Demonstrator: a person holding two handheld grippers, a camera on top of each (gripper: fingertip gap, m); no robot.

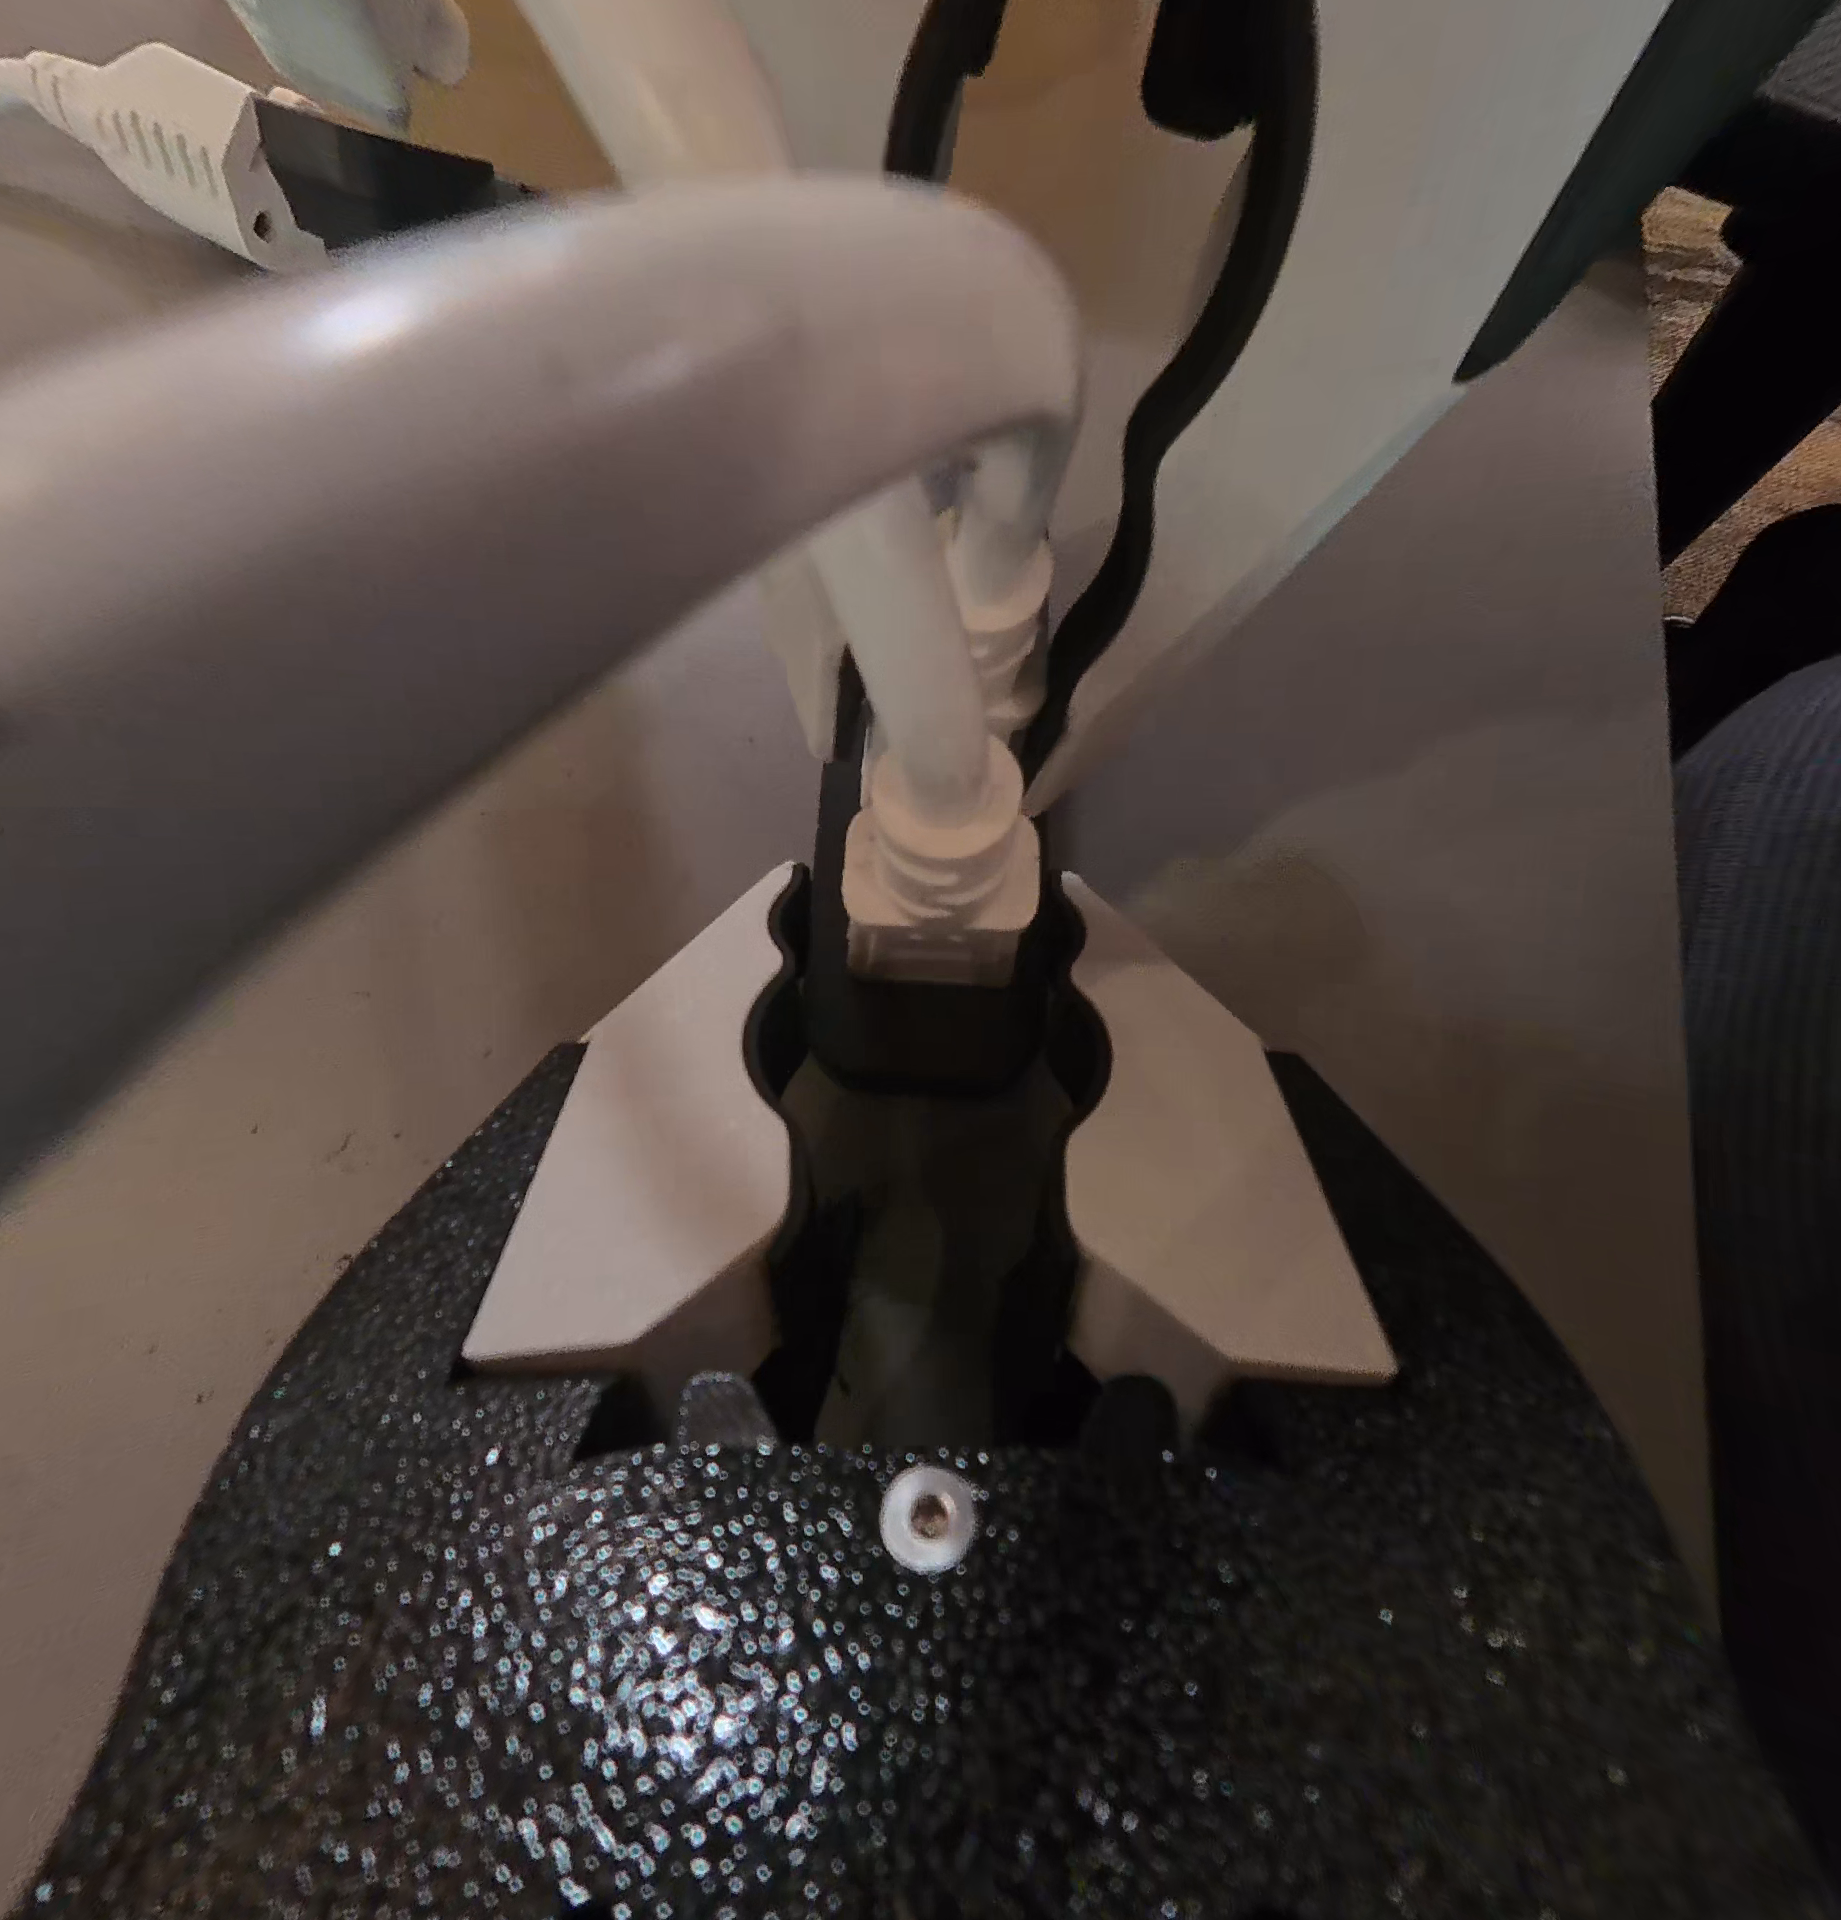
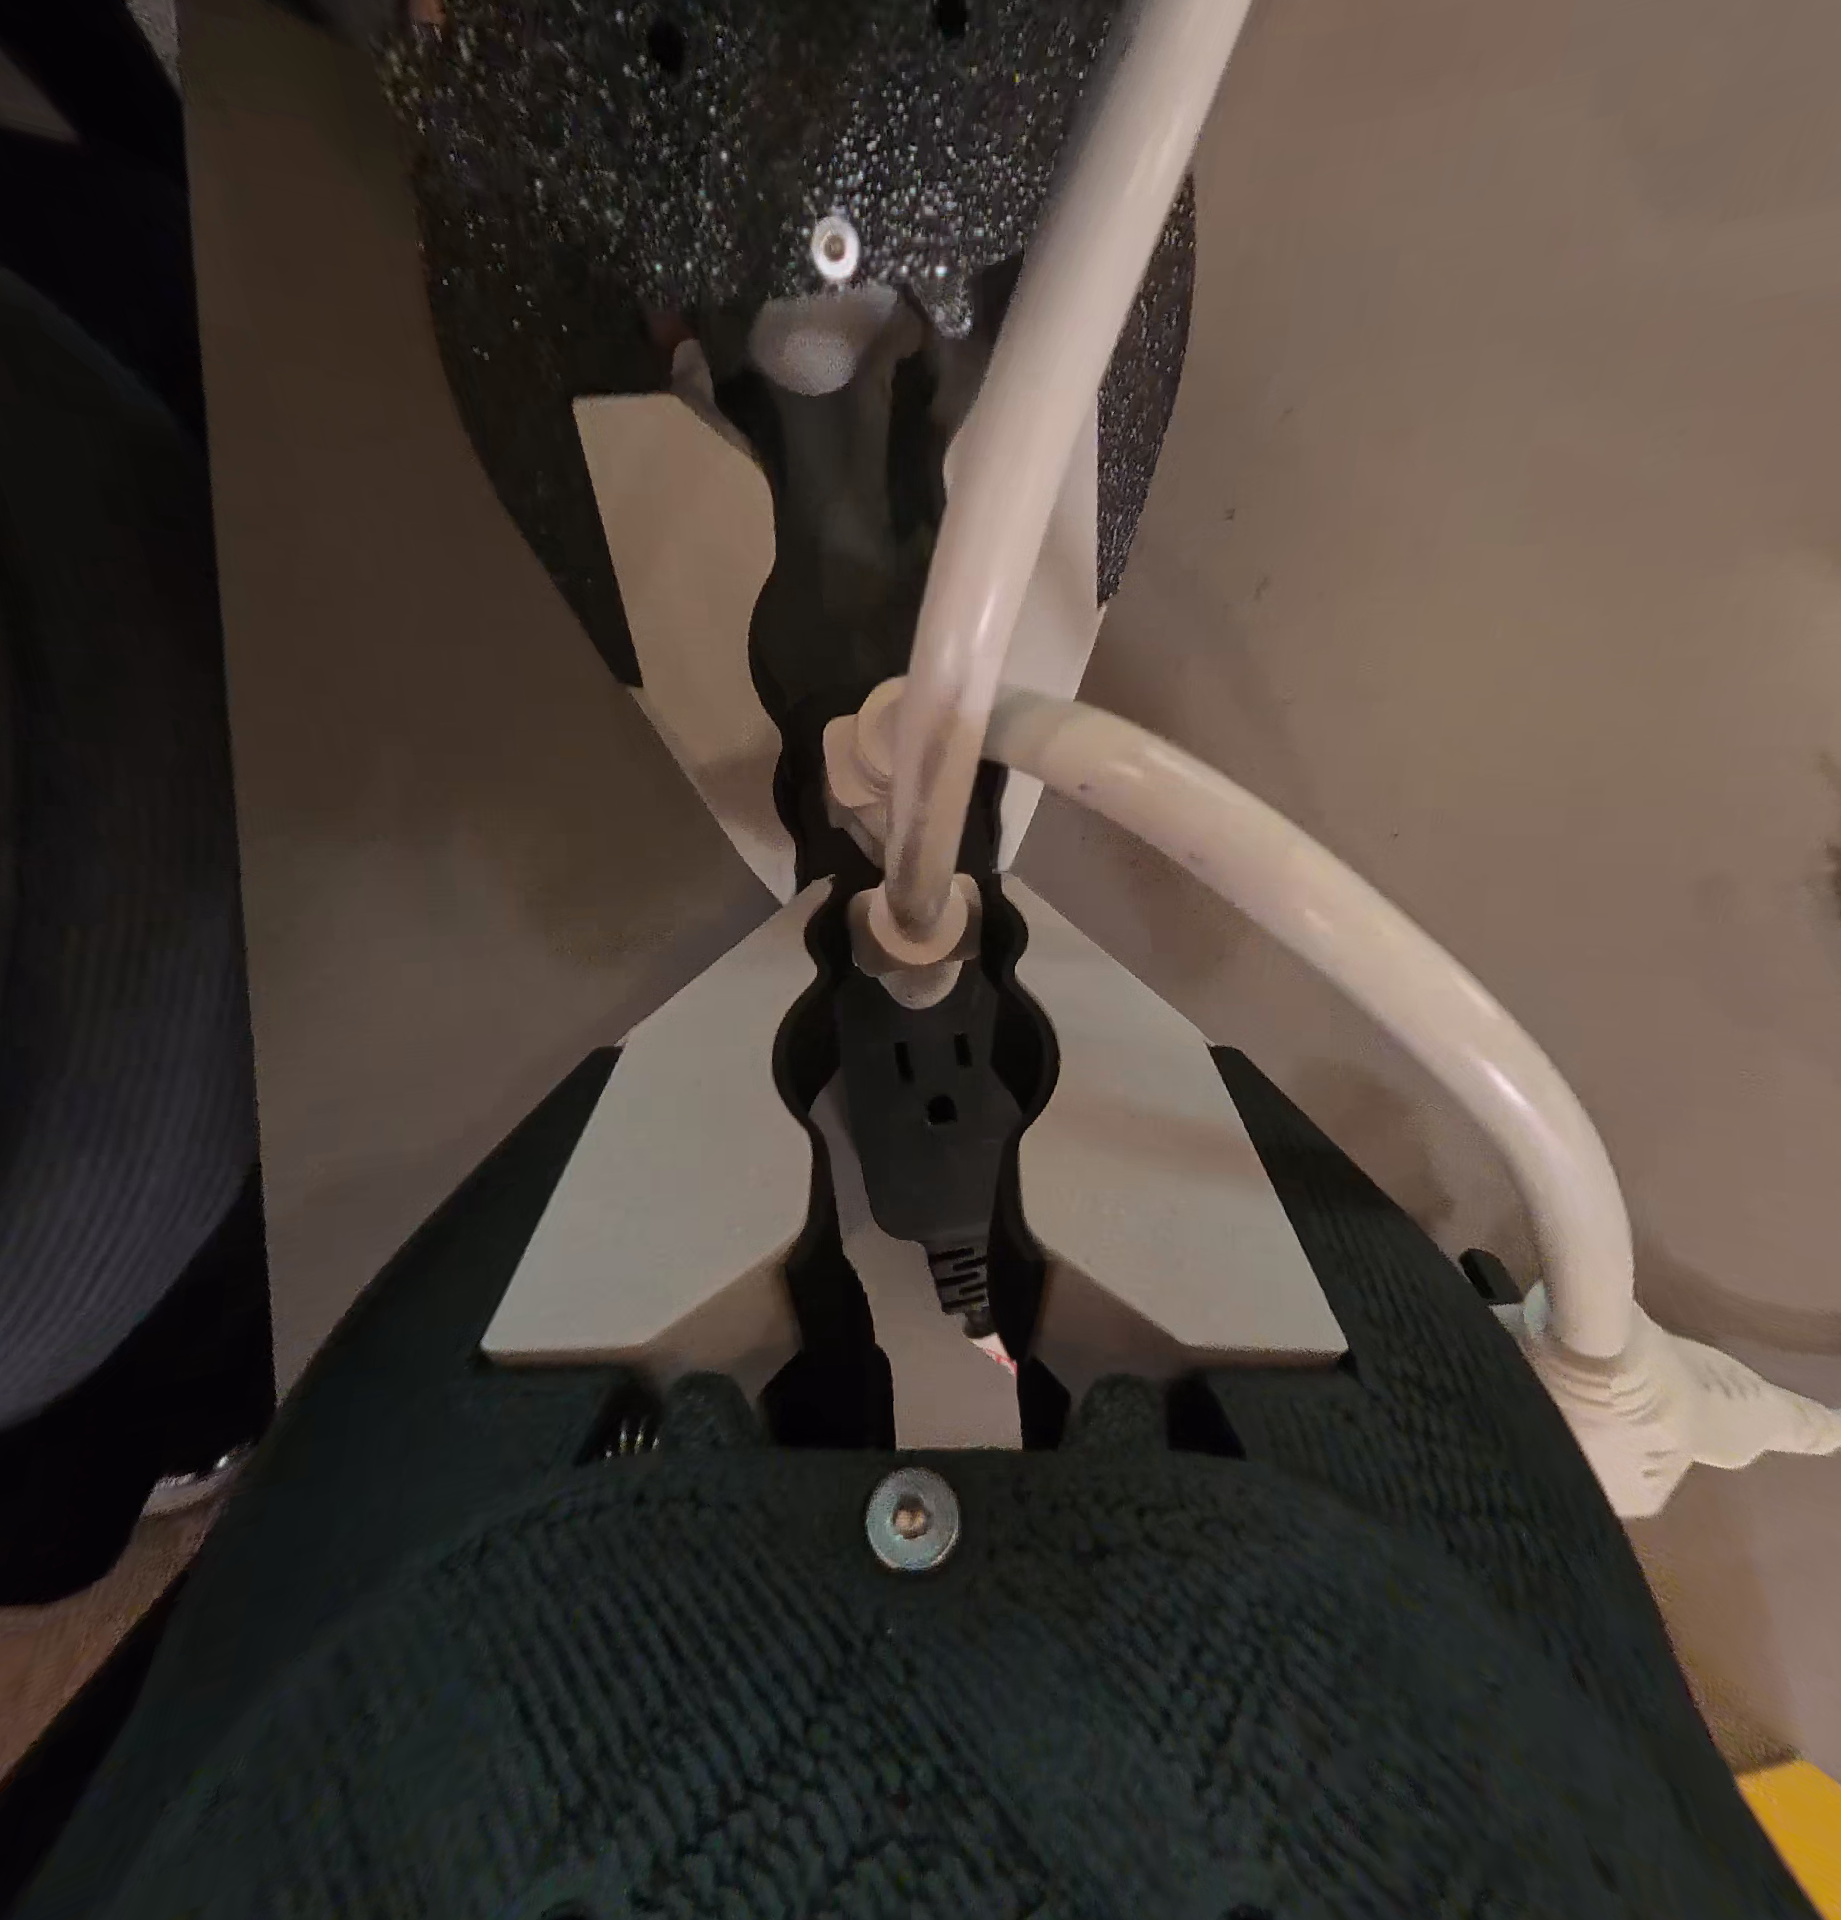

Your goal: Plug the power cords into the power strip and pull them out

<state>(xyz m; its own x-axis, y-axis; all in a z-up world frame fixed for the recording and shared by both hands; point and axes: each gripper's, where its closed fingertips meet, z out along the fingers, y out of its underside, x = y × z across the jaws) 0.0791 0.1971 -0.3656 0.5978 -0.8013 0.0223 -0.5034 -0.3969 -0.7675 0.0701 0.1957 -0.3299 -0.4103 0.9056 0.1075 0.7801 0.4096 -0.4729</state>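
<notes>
Left claw (image 1: 931, 971) clamped on black power strip (image 1: 921, 1029); right claw (image 2: 916, 1049) likewise. Two white round-cable plugs (image 2: 911, 935) seated, one socket (image 2: 937, 1081) free. Pulling out remains.

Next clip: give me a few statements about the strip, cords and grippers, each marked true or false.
1. The right hand-held gripper clamps the black power strip. True.
2. Every socket on the strip is filled. False: the socket nearest that gripper is empty.
3. The cords are black. False: the cords are white.
4. The left hand-held gripper grips the same strip from the opposite end. True.
</notes>
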